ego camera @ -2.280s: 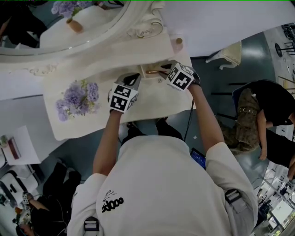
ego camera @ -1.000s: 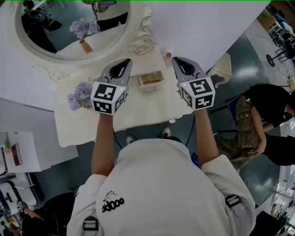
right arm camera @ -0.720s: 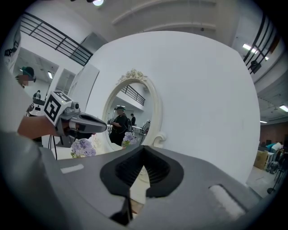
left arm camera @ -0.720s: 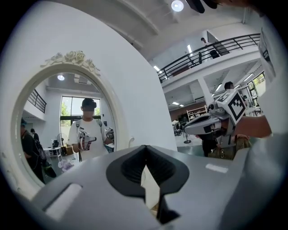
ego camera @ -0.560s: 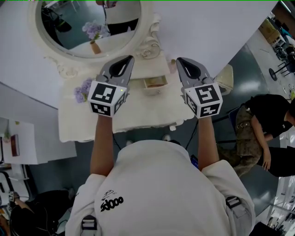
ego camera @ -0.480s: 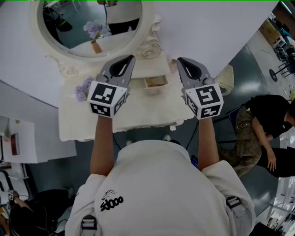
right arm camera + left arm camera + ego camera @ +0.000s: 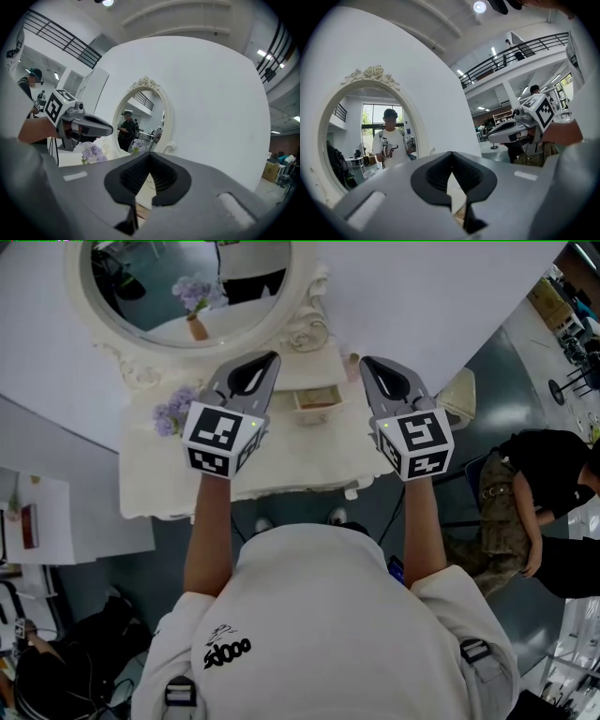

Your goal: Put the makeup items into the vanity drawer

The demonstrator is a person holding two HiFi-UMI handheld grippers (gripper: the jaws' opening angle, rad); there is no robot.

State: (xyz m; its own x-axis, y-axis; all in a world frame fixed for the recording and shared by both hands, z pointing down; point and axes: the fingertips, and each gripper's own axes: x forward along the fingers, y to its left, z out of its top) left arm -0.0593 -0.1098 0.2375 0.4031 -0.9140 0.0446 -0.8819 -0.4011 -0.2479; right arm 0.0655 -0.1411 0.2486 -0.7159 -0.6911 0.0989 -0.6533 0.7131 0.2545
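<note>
The left claw [image 7: 266,362] and right claw [image 7: 367,366] hover shut and empty above the worktop [image 7: 281,457], flanking the open vanity drawer [image 7: 316,400]; packing looks done, closing remains.

On the back of the person's white shirt [image 7: 309,615], near the left shoulder, a small black print [image 7: 228,651] reads roughly "sdooo", though the stylised letters are uncertain. Nothing else is legible.

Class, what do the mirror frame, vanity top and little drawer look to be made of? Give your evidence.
Mirror frame: matte white with carved scrolls and roses, so painted wood or moulded resin; I can't tell which.
Vanity top: cream, smooth and even, probably painted wood board.
Drawer: cream front, tan bare-looking inside, likely wood.
</note>
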